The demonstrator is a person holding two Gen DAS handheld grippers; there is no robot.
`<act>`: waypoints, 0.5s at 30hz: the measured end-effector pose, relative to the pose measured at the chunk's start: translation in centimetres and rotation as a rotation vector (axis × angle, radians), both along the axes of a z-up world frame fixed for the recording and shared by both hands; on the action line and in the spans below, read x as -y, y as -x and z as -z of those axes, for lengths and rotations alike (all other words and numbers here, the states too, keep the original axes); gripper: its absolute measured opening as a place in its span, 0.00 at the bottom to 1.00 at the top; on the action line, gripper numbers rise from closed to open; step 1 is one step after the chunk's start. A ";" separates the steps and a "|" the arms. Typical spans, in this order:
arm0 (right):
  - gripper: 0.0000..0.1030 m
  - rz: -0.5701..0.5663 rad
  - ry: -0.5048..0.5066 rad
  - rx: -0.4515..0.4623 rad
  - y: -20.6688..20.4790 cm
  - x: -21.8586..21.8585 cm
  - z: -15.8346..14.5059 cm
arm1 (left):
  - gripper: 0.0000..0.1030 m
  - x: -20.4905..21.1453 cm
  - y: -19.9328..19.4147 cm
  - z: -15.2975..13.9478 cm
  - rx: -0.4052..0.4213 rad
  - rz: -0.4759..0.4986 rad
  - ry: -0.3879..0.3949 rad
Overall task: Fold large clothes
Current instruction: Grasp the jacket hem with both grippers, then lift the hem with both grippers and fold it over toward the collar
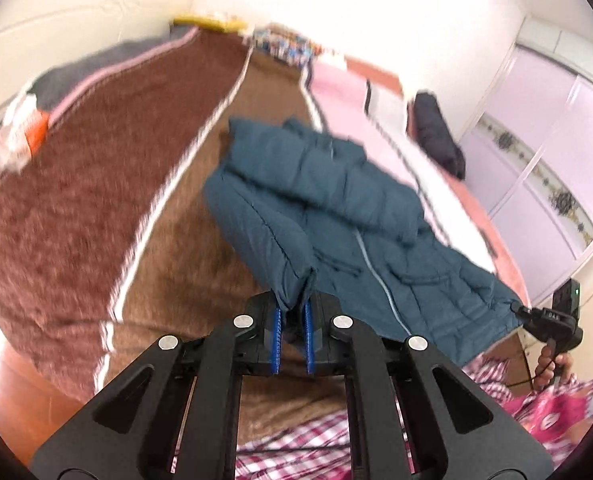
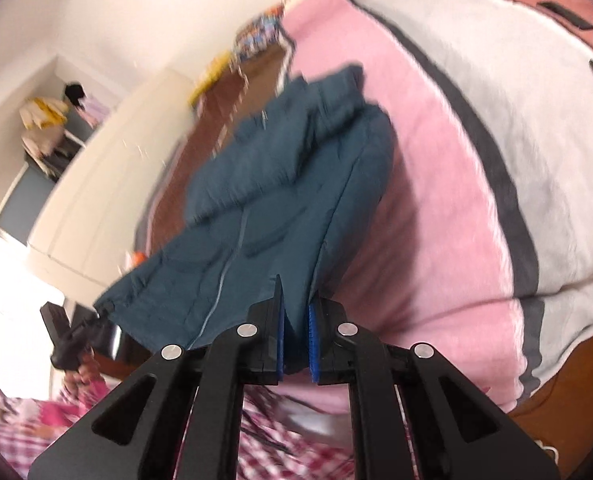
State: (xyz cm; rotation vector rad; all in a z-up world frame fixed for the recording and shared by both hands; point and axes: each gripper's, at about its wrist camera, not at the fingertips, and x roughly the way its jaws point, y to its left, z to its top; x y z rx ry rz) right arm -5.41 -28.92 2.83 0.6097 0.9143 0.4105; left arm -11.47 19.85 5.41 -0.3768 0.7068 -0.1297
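Observation:
A dark teal puffer jacket [image 1: 336, 200] lies stretched over the bed, zip side up, sleeves folded across its upper part. My left gripper [image 1: 294, 312] is shut on the jacket's hem corner at one side. My right gripper [image 2: 296, 316] is shut on the other hem corner of the jacket [image 2: 288, 184]. The hem is lifted off the bed between the two grippers. The right gripper also shows in the left wrist view [image 1: 544, 318], and the left gripper in the right wrist view [image 2: 70, 340].
The bed carries a brown blanket [image 1: 96, 184] and a pink-and-white striped quilt [image 2: 456, 160]. A dark rolled bundle [image 1: 436, 136] lies on the quilt. An orange-and-white packet [image 1: 20, 132] sits at the bed's left edge. A wardrobe [image 1: 556, 140] stands at right.

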 end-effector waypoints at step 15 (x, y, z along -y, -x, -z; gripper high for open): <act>0.10 0.019 -0.037 0.077 1.8 0.8 -4.9 | 0.08 -2.3 2.0 -4.6 0.119 -0.027 0.088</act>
